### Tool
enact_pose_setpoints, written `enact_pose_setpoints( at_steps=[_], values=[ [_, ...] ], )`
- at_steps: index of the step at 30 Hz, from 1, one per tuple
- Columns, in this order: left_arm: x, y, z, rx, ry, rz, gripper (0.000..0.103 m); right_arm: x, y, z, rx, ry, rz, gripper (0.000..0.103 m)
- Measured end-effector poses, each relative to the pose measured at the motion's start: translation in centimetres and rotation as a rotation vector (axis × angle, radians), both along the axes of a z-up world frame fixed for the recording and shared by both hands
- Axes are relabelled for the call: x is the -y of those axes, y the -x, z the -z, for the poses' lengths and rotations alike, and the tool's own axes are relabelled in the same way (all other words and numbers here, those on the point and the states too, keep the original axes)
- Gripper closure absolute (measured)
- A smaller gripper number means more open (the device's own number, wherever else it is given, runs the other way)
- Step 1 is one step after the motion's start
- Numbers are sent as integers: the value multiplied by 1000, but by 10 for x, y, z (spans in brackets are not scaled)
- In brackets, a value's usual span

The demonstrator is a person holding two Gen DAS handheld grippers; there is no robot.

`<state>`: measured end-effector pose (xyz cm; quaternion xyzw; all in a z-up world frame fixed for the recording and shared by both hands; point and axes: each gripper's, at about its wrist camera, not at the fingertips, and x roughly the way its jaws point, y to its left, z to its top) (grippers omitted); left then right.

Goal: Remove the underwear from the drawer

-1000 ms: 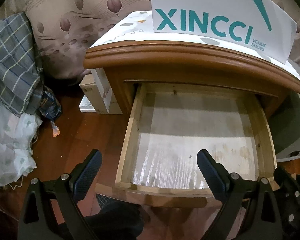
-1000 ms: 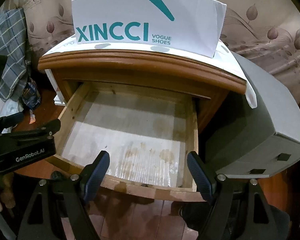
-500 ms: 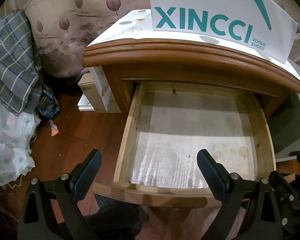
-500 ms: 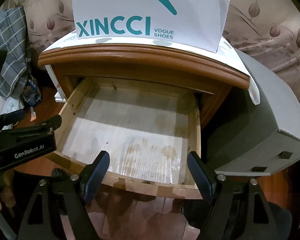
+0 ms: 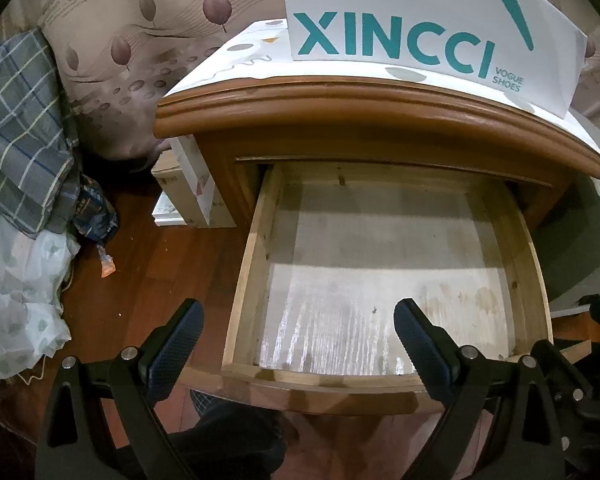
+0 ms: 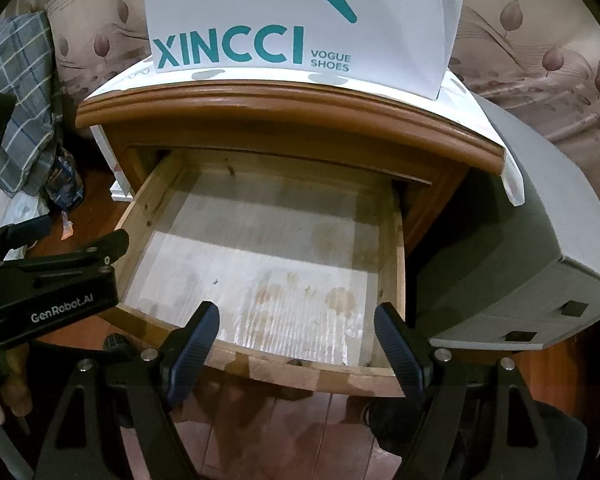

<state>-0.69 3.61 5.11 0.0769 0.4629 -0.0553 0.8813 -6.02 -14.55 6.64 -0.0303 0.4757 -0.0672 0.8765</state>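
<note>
1. Far left, plaid bedding (image 5: 20, 128) and a pale sheet (image 5: 16, 280) crowd the floor; I judge little swing room on that side
2. My left gripper (image 5: 296, 320) hovers with jaws wide apart, holding nothing, over the drawer's near-left corner
3. The drawer (image 5: 256, 264) stands pulled out of the nightstand (image 5: 372, 120); its stained liner lies bare, and I can see no underwear in either view
4. Any underwear would, I judge, be light, soft and limp, best pinched at a fold or waistband
5. My right gripper (image 6: 296, 324) hangs spread and empty above the near rail
6. Right, a grey box (image 6: 540, 248) sits just beside the drawer, narrowing that flank
</note>
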Motion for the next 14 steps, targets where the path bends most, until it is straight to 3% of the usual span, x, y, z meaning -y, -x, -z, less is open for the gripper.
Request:
enact_pose_setpoints(
  at_steps=[14],
  values=[
    [4,1,1,5,-2,18,8,0,0,1,-3,-1,-1,21]
  ],
)
